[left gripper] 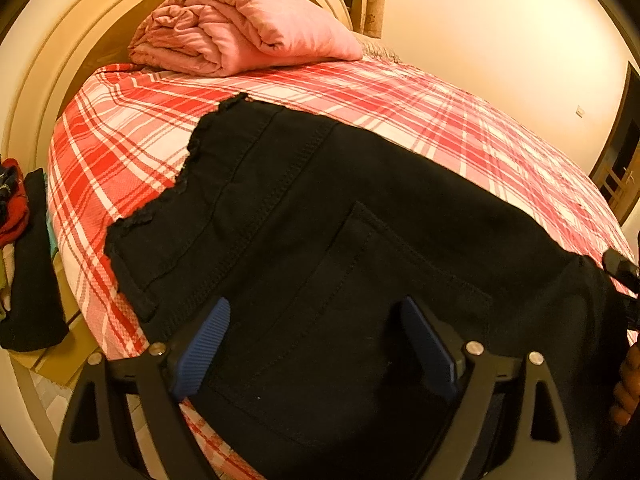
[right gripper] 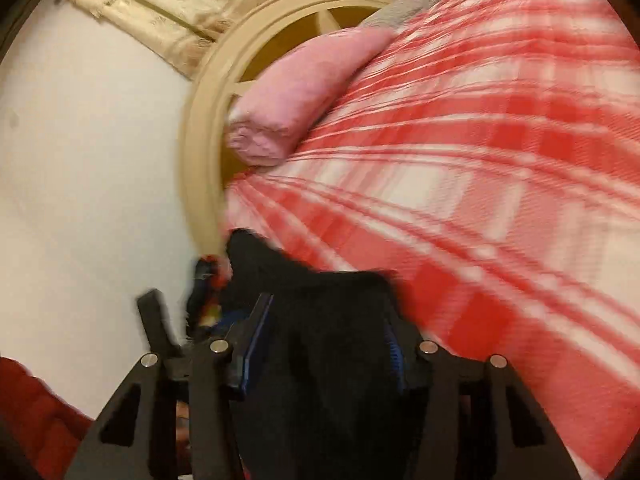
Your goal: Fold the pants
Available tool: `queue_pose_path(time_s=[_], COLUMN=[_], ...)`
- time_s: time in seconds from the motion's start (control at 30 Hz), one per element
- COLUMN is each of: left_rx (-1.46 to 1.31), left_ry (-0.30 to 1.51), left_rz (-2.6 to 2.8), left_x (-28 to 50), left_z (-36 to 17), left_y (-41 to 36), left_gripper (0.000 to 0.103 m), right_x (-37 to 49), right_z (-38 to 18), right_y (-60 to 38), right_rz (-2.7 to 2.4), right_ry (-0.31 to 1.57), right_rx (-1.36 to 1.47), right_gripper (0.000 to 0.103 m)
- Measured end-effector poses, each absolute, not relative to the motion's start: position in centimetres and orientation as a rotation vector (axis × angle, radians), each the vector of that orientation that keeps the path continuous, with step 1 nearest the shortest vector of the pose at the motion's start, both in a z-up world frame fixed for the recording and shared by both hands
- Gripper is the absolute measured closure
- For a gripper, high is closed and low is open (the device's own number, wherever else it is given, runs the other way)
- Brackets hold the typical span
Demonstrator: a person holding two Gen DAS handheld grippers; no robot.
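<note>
Black pants (left gripper: 320, 216) lie across the red plaid bed (left gripper: 400, 96), waistband toward the left, a back pocket facing up. My left gripper (left gripper: 316, 316) hovers over the pocket area with its blue pads (left gripper: 200, 344) spread wide, holding nothing. In the blurred right wrist view my right gripper (right gripper: 328, 320) has a thick bunch of the black pants (right gripper: 320, 360) between its blue pads (right gripper: 260, 340). The tip of the right gripper shows in the left wrist view at the far right edge (left gripper: 624, 272), at the pants' right end.
A folded pink blanket (left gripper: 240, 28) lies at the head of the bed by the cream headboard (left gripper: 48, 48). A pile of clothes (left gripper: 20, 240) sits left of the bed. A curtain (right gripper: 160, 4) hangs on the wall.
</note>
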State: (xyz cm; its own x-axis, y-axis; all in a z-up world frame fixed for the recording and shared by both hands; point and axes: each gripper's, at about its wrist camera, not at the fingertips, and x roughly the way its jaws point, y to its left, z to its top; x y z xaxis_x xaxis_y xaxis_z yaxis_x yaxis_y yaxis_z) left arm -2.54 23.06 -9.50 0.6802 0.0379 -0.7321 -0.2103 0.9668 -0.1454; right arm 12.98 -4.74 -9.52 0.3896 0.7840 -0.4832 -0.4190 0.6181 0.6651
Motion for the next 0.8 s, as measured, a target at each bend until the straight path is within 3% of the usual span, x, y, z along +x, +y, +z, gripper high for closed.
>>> queue_pose_path(time_s=[0.17, 0.3, 0.33, 0.43, 0.47, 0.67, 0.8], left_rx=[-0.206, -0.192, -0.192, -0.198, -0.195, -0.177, -0.146], left_ry=[0.812, 0.795, 0.794, 0.809, 0.813, 0.824, 0.817], left_rz=[0.112, 0.142, 0.152, 0.155, 0.151, 0.132, 0.136], left_x=[-2.4, -2.3, -2.2, -1.9, -1.7, -1.8, -2.0], left_z=[-9.3, -9.3, -9.3, -9.1, -9.0, -8.9, -8.4], left_y=[23.5, 22.9, 22.8, 23.0, 23.1, 23.3, 23.4], left_gripper=[0.01, 0.008, 0.008, 0.007, 0.007, 0.008, 0.013], right_x=[10.0, 6.6, 6.2, 5.7, 5.9, 3.4, 0.2], right_z=[-7.0, -4.7, -4.5, -5.6, -6.6, -9.6, -8.2], right_y=[-10.1, -5.9, -4.3, -0.2, 0.0, -6.4, -11.3], right_rz=[0.518, 0.57, 0.586, 0.565, 0.568, 0.48, 0.324], right_ry=[0.788, 0.711, 0.704, 0.743, 0.782, 0.841, 0.801], right_rx=[0.368, 0.162, 0.105, -0.092, -0.116, -0.062, -0.036], right_gripper=[0.051, 0.051, 0.053, 0.076, 0.079, 0.086, 0.083])
